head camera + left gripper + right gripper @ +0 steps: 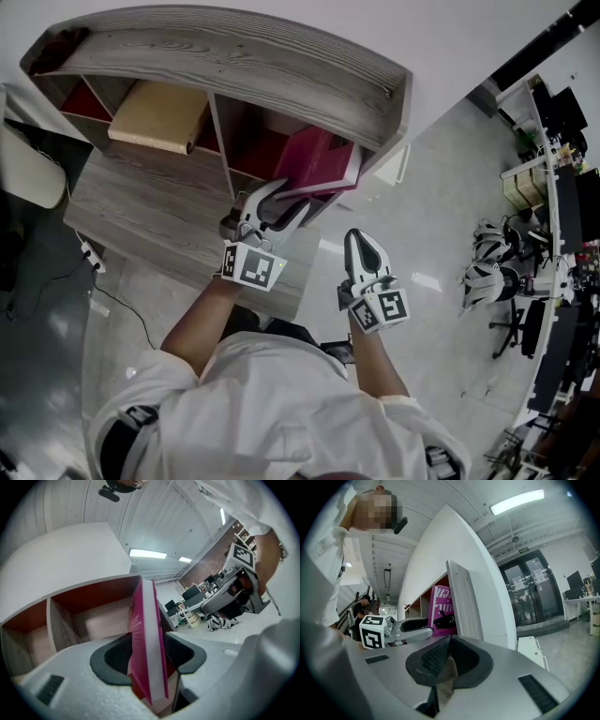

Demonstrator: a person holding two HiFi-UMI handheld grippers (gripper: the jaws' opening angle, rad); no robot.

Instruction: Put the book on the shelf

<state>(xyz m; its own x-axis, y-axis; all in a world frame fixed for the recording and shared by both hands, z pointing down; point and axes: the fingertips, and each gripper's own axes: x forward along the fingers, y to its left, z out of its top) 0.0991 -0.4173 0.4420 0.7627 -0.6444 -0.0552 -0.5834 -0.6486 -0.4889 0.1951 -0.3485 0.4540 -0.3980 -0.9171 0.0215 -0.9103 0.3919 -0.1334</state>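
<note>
A magenta book stands tilted in the right-hand compartment of the grey wooden shelf. My left gripper reaches to the book's near edge. In the left gripper view the book stands upright between the jaws, and both dark pads stand off its covers, so the gripper is open. My right gripper hangs free to the right and below the shelf, shut on nothing. In the right gripper view its pads meet, and beyond them are the shelf's side panel, the book and the left gripper.
A tan flat object lies in the shelf's left compartment. A lower grey wooden surface juts out beneath the shelf. A white chair stands at the left, a cable runs along the floor, and desks with equipment fill the right side.
</note>
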